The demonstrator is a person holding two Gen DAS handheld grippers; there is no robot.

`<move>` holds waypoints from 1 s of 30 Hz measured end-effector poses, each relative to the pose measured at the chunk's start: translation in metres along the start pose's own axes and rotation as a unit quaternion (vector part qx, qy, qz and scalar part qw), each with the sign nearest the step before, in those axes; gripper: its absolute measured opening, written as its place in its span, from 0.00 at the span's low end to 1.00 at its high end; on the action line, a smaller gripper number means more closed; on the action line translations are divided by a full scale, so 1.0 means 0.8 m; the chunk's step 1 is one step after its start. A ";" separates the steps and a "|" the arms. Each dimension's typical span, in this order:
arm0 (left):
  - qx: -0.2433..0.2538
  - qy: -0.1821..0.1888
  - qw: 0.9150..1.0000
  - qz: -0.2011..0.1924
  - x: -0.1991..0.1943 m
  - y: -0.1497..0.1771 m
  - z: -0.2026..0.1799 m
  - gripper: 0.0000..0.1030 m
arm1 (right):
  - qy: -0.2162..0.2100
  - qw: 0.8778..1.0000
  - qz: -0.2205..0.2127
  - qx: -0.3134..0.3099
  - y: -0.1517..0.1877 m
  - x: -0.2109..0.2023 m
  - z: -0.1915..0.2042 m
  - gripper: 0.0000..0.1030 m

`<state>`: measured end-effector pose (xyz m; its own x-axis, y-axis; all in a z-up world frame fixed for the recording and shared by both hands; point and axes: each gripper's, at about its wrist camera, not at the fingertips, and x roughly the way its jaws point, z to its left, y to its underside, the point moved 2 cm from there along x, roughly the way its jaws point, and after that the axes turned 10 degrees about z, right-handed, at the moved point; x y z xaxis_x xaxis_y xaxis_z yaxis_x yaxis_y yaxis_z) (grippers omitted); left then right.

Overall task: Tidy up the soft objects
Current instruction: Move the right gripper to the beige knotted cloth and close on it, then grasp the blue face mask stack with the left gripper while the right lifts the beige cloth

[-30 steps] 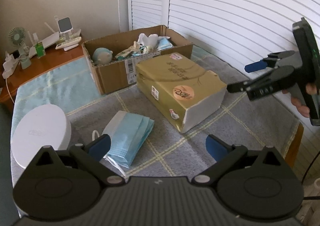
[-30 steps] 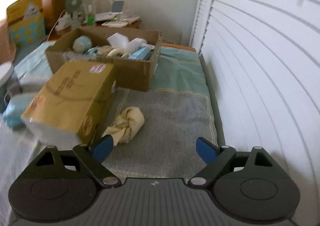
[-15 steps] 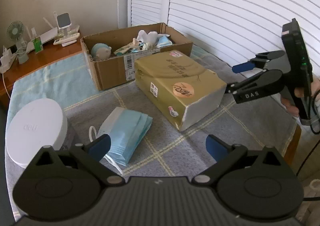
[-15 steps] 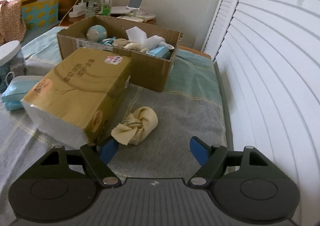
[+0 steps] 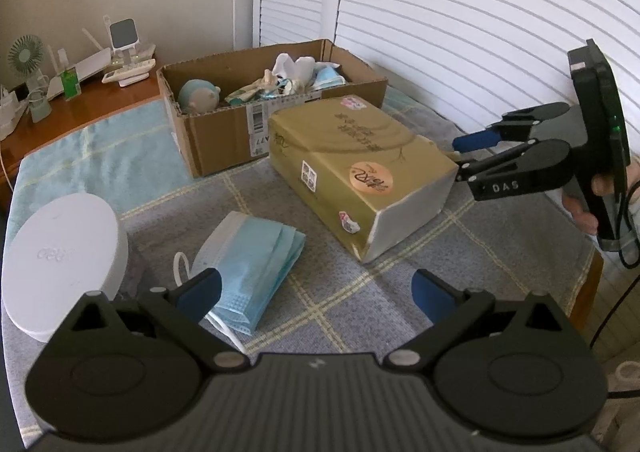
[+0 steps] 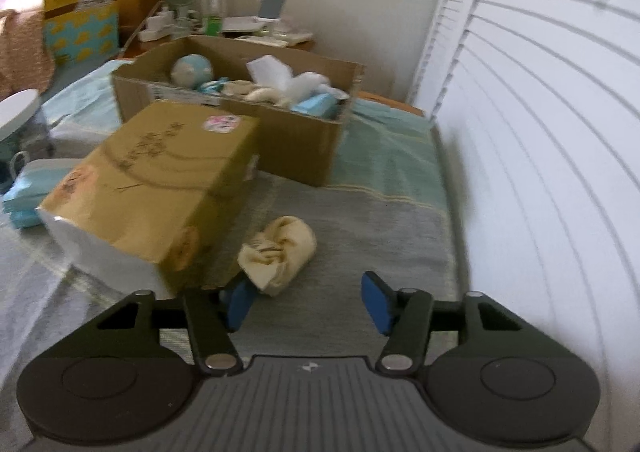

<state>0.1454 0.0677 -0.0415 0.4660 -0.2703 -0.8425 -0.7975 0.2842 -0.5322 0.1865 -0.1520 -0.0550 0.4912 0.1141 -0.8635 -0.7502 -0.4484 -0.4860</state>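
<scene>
— Right gripper (image 6: 306, 306)?
— Low in the right wrist view, jaws closing, blue pads apart. Left pad just beside the near end of the cream cloth bundle (image 6: 278, 254); whether touching, hard to tell through the blur. Nothing pressed between the pads.
— And the bundle itself?
— Centre of that frame, lying on the grey plaid cover (image 6: 360, 236), just right of the gold tissue pack (image 6: 156, 188).
— Left gripper (image 5: 316, 294)?
— Bottom of the left wrist view, jaws wide apart, holding nothing. Left pad over the lower edge of the blue face-mask stack (image 5: 252, 258).
— Other soft items?
— Inside the open cardboard box (image 5: 216, 144), upper centre of the frame: a round teal plush (image 5: 198, 94), white and blue fabric pieces piled to its right.
— Anything else nearby?
— White round lid (image 5: 60, 248) at left edge. Small green fan (image 5: 26, 56) in the upper left corner, on the wooden side surface. White louvred doors (image 5: 480, 24) across the right.
</scene>
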 end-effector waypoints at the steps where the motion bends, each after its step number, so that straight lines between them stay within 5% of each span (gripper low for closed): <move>1: 0.000 -0.001 1.000 0.001 0.001 0.000 0.000 0.98 | -0.002 1.000 0.001 -0.003 -0.001 0.001 0.002 0.56; 6: -0.003 -0.001 1.000 0.006 0.005 0.001 0.004 0.98 | -0.011 1.000 -0.001 -0.008 -0.003 0.006 0.006 0.49; 10: -0.006 0.000 1.000 0.010 0.010 -0.001 0.004 0.98 | -0.029 1.000 -0.006 -0.005 -0.004 0.005 0.004 0.26; 30: 0.009 0.002 1.000 -0.005 0.003 -0.005 0.002 0.97 | -0.006 0.999 0.004 0.032 0.031 -0.038 0.004 0.24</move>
<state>0.1504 0.0677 -0.0414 0.4720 -0.2764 -0.8372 -0.7862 0.2978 -0.5415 0.1516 -0.1641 -0.0413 0.4803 0.1207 -0.8688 -0.7811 -0.3918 -0.4863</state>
